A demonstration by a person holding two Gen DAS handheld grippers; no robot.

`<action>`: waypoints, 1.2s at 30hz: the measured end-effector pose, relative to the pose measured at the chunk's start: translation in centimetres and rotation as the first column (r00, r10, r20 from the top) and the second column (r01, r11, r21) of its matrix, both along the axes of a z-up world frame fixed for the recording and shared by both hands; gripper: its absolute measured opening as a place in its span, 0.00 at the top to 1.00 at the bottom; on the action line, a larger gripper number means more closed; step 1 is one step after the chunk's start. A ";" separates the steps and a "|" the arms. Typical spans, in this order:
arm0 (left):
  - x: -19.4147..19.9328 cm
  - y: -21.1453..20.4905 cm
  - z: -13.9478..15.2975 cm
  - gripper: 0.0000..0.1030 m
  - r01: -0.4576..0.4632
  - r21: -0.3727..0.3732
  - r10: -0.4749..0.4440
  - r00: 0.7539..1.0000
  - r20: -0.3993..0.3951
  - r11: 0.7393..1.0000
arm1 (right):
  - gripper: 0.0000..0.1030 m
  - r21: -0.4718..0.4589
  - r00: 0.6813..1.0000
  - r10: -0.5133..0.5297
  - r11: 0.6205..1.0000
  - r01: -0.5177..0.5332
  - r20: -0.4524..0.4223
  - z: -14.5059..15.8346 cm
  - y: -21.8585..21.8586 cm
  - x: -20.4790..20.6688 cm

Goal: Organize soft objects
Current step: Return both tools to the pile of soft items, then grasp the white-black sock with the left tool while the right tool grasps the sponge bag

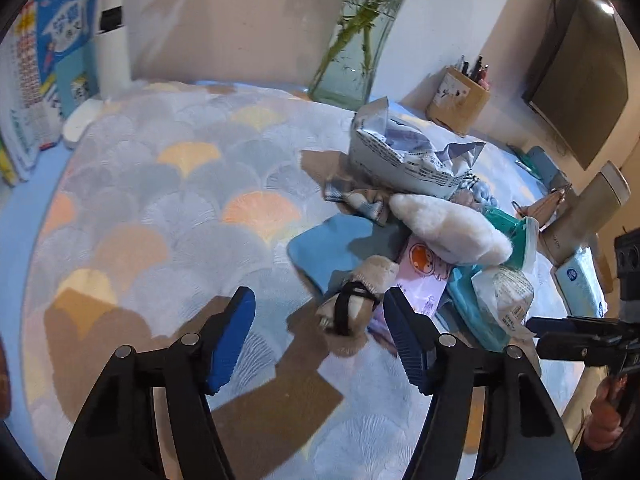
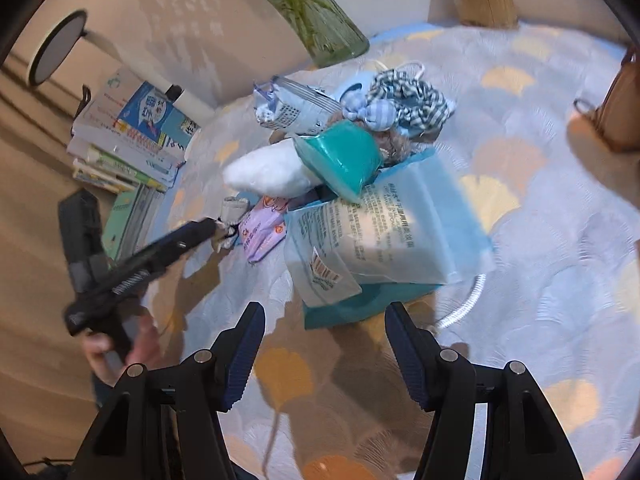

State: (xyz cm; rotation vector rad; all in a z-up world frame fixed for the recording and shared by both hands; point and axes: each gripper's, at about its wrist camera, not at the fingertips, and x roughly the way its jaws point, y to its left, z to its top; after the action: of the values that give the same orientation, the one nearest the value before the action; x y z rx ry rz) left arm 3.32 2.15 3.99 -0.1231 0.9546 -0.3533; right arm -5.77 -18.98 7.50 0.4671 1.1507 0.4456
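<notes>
soft pile (image 1: 440, 224) lying right of centre on the tablecloth (image 1: 168, 200), left tongs (image 1: 320, 320) half open around a tan strapped roll (image 1: 352, 300), unpinched, right view, right tongs (image 2: 324, 344) half open, empty, before a wipes pack (image 2: 384, 236)

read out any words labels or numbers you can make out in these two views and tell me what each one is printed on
Nothing can be quoted with confidence.
Clear wipes pack: lines of small print, too blurred to read.
White crumpled bag: rows of small print, too small.
Pink packet: cartoon logo and print, blurred.
Book covers in the stack: large Chinese characters, not legible.
Blue poster: characters, blurred.
Tissue pack: round logo only.
</notes>
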 end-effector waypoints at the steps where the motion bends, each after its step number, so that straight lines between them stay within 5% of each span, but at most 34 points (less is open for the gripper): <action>1: 0.1 -0.1 -0.2 0.37 0.008 -0.001 -0.008 1.000 0.004 1.000 | 0.41 0.019 1.000 -0.013 1.000 0.013 -0.011 -0.1 -0.2 0.3; 7: 0.3 -0.6 -1.5 0.47 0.055 -0.040 -0.054 0.998 0.011 0.998 | 0.41 0.061 0.989 -0.123 0.990 0.128 -0.077 -1.2 -1.5 2.3; 13: -0.1 -0.1 -1.4 0.47 0.079 -0.099 -0.077 0.997 0.023 0.992 | 0.40 -0.024 0.980 -0.192 0.981 0.191 -0.042 -0.8 -1.2 4.1; 19: -0.1 -1.0 -1.3 0.47 0.075 -0.039 -0.073 0.996 0.045 0.996 | 0.19 -0.026 0.974 -0.225 0.974 0.225 0.002 -0.9 0.1 5.1; 20: -0.2 -1.3 -1.2 0.55 0.078 -0.022 -0.077 0.996 0.054 0.997 | 0.19 -0.043 0.975 -0.223 0.974 0.223 0.016 -0.8 0.2 5.0; 21: -0.4 -1.5 -1.1 0.64 0.089 -0.012 -0.088 0.994 0.066 0.996 | 0.21 -0.070 0.975 -0.219 0.973 0.220 0.030 -0.8 0.5 4.9; 22: -0.5 -1.7 -1.0 0.73 0.100 -0.011 -0.099 0.992 0.075 0.995 | 0.33 -0.099 0.975 -0.217 0.970 0.220 0.043 -0.7 0.7 4.8; 23: -0.7 -1.8 -0.8 0.74 0.103 -0.003 -0.103 0.991 0.087 0.995 | 0.48 -0.152 0.976 -0.208 0.965 0.215 0.064 -0.6 0.8 4.6; 26: -1.2 -1.7 -0.4 0.74 0.103 0.001 -0.102 0.987 0.126 0.995 | 0.59 -0.183 0.983 -0.160 0.968 0.174 0.091 -0.5 0.4 3.8; 30: -1.7 -0.9 0.1 0.74 0.104 -0.045 -0.095 0.982 0.164 0.994 | 0.60 -0.309 0.990 -0.039 0.948 0.080 0.137 0.5 0.4 2.2; 33: -1.5 -0.5 0.0 0.74 0.092 -0.054 -0.082 0.984 0.159 0.994 | 0.60 -0.450 0.985 0.060 0.893 0.020 0.162 1.4 0.3 0.9; 36: -1.6 -0.8 0.0 0.74 0.092 -0.039 -0.085 0.983 0.163 0.995 | 0.59 -0.527 0.988 0.024 0.848 0.059 0.150 1.8 -1.8 0.5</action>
State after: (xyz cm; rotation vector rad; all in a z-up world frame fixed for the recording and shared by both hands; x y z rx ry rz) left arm 1.69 1.32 4.03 -0.0927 0.7930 -0.4606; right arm -5.24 -20.75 9.26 -0.0436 1.0653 0.1264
